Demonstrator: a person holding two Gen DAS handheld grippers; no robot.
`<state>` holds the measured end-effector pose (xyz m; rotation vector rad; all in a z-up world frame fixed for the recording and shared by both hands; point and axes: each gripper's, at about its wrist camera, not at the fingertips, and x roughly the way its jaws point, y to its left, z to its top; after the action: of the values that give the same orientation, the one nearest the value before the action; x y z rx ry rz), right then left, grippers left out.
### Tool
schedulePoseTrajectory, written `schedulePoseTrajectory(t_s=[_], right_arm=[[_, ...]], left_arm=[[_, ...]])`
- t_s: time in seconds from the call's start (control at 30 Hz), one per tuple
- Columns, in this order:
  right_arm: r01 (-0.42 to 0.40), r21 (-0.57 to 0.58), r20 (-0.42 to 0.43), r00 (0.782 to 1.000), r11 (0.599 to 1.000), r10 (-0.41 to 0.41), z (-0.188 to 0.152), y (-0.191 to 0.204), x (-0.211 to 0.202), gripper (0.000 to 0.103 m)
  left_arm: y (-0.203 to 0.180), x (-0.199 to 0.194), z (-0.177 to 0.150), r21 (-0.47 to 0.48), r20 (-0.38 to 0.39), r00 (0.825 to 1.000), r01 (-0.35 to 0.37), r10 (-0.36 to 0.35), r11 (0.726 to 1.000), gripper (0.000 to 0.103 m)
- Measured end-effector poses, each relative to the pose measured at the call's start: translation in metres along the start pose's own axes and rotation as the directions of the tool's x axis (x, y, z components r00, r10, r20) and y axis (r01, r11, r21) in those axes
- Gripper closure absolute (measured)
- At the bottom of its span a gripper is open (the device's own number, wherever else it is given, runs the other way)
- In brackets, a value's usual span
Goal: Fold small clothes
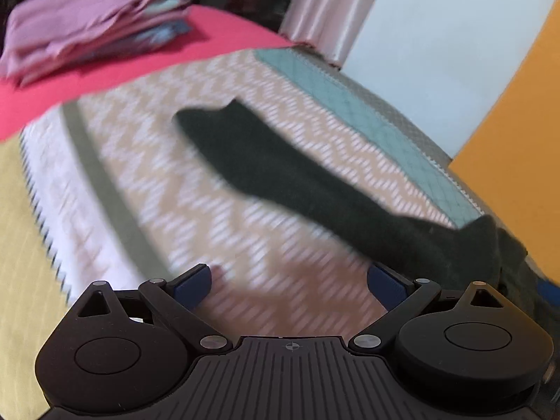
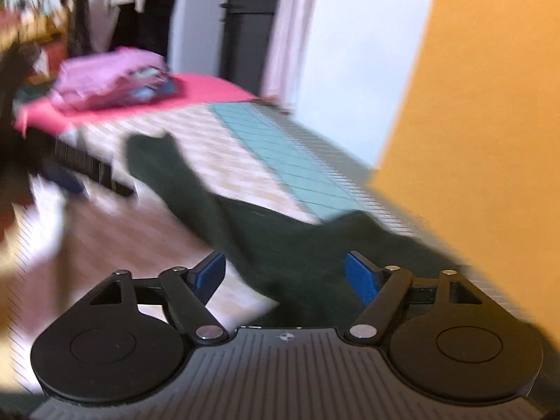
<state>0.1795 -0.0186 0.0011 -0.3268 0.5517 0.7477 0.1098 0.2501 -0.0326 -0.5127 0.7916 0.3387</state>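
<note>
Your biggest risk sits with the bed covered in a zigzag-patterned quilt of beige, white and teal panels (image 1: 217, 161): its soft, uneven surface gives you nothing firm to press a crease against, so a fold may spring open or drift. The long dark green knitted garment (image 1: 315, 196) lies stretched across that quilt, running from the middle of the bed toward the near right edge, where part of it looks close to the side of the mattress. If you tug it from that end, I judge it could slide off.

Both views are smeared, which suggests fast motion; closing on fabric at that pace could catch the quilt along with the garment, or only one layer of it.

The stack of folded pink and blue clothes (image 1: 87, 31) rests on a red sheet (image 1: 210, 49) at the far end, well apart from the green piece; a wide swing while carrying could topple it.

Your left tongs (image 1: 288, 287) stand wide open with nothing between them, hovering over bare quilt just beside the garment. Your right tongs (image 2: 283, 274) are also spread wide and empty, with the green fabric directly beneath.

Hard to make out: the garment's near end is cut off behind the tool bodies, so what kind of garment it is stays unclear, and blur hides any seams or edges.
</note>
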Motion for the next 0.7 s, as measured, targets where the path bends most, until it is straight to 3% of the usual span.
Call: schedulePoseTrajectory(t_s=[0.07,0.17,0.4,0.6,0.67,0.7], right_arm=[[-0.086,0.079,-0.04,0.995,0.993,0.089,0.02,0.0,0.018,0.042],[-0.149,0.168,-0.09,0.982,0.974,0.165,0.05,0.009,0.058,0.044],[-0.174,0.266,-0.183,0.957,0.948,0.226,0.087,0.04,0.142,0.043],[-0.127,0.302,-0.219,0.955,0.945,0.198,0.097,0.062,0.184,0.039],[-0.12,0.277,-0.211,0.96,0.953,0.182,0.097,0.071,0.187,0.056],[-0.128,0.255,-0.207,0.961,0.958,0.184,0.098,0.075,0.186,0.09]], left_arm=[[0.015,-0.008,-0.009,-0.004,0.035,0.999,0.026,-0.026,1.0,0.0],[0.027,-0.02,-0.013,0.0,0.072,0.997,0.033,-0.033,0.999,0.0],[0.049,-0.024,-0.012,-0.034,0.092,0.989,0.117,-0.114,0.993,0.0],[0.051,-0.023,-0.014,-0.015,0.103,0.986,0.134,-0.132,0.991,0.0],[0.051,-0.022,-0.015,-0.007,0.105,0.986,0.132,-0.131,0.991,0.0],[0.05,-0.022,-0.015,-0.001,0.107,0.986,0.129,-0.128,0.992,0.0]])
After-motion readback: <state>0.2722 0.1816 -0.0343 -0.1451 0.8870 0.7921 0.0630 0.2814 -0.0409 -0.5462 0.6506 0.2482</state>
